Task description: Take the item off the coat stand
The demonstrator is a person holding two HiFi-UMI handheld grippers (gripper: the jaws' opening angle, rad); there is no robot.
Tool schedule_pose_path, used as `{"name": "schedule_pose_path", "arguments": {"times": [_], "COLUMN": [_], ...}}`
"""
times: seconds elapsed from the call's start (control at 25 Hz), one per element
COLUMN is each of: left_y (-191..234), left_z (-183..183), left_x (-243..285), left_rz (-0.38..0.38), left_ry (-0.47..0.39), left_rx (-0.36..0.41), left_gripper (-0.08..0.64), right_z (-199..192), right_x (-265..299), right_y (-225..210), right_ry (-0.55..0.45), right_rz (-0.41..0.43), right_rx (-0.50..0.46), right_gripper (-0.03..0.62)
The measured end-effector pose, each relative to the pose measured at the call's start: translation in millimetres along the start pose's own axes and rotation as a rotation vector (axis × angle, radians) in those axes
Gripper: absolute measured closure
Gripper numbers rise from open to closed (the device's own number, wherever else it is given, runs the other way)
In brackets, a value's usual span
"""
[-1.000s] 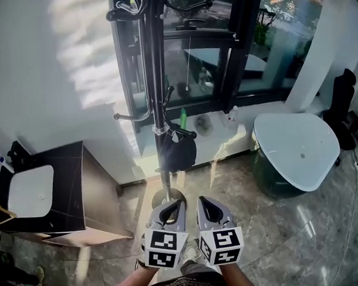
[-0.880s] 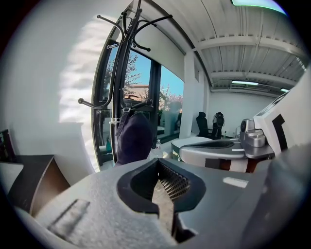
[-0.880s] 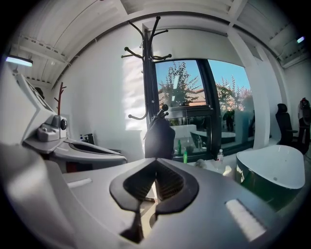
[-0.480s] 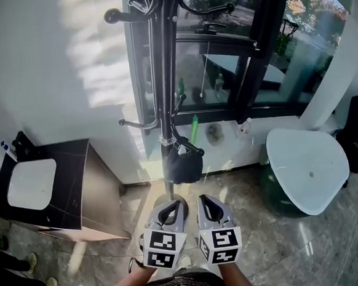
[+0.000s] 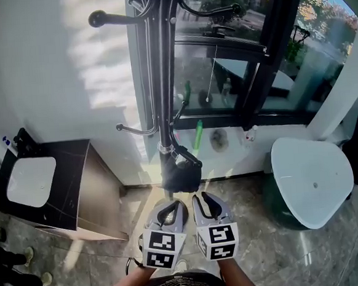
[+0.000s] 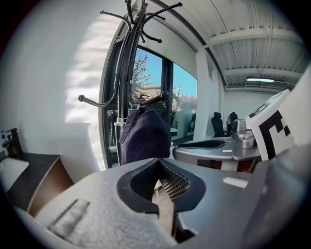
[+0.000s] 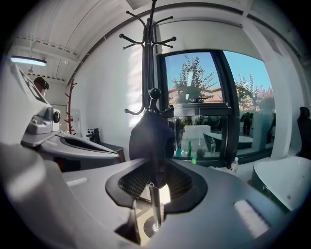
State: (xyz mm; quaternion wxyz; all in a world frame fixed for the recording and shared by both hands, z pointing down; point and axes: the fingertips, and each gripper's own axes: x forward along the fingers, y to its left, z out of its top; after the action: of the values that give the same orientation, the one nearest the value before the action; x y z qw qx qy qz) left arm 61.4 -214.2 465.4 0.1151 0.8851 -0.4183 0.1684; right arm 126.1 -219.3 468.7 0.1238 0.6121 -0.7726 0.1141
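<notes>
- The cap [image 5: 181,173] is hanging on a low hook [image 5: 189,156] of the stand [image 5: 160,79], at 12 o'clock from both grippers and not yet touched.
- The right gripper [image 5: 199,197] is opening its jaws with nothing between them; in its own view the cap is sitting dead ahead, beyond the tips.
- The left gripper [image 5: 175,202] is waiting with jaws together, empty.
- Trouble to watch for: the cap is soft, so a shallow pinch on loose cloth is likely to be slipping off.
- The hook is ending in a knob, so pulling the cap straight back towards 6 o'clock without lifting it risks a snag.
- A snag is probably going to rock the stand, with nothing bracing it.
</notes>
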Motion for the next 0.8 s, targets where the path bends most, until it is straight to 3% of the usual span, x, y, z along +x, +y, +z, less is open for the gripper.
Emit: {"name": "schedule_pose_path", "arguments": {"times": [0.28,0.8], "left_y": [9,27], "left_z": [5,2], "left_x": [15,22], "left_rz": [0.041,0.105], "left_ry": [-0.001,0.003], "left_rx": [-0.006,-0.025], "left_gripper": [0.555,0.555], "right_z": [1,-1], "right_x": [23,66], "right_y": [-3,-1], "right_ry": [0.010,0.035], "right_rz": [0.068,0.122], "right_rx": [-0.013,-0.060], "right_gripper": [0.459,0.453]}}
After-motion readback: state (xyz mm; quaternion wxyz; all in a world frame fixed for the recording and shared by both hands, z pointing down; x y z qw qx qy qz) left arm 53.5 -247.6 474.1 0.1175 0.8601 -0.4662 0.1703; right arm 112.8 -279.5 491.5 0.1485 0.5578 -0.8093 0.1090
